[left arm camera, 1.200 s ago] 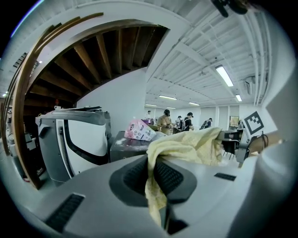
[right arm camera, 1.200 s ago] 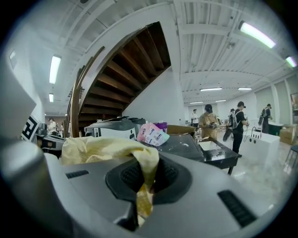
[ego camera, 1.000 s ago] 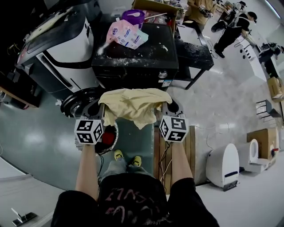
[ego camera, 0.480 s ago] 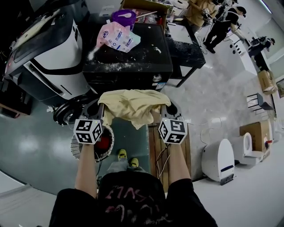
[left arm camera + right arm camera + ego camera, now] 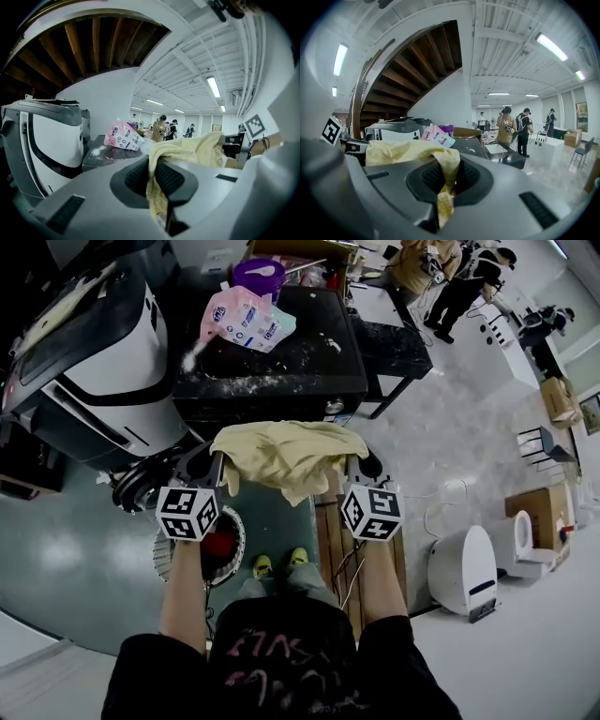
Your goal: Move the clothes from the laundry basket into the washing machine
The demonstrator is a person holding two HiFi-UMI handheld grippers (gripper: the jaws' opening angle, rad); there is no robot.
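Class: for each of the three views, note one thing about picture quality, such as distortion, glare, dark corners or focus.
Head view: corners fall dark, and ceiling lights glare off the glossy floor. Left gripper view: fisheye bends the ceiling beams; the left gripper up close is soft. Right gripper view: same curved bend, a ceiling lamp burns white, black rim around the frame.

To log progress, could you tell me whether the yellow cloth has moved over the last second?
Yes. In the head view the cloth has shifted slightly to the right, judged against the black machine behind it.
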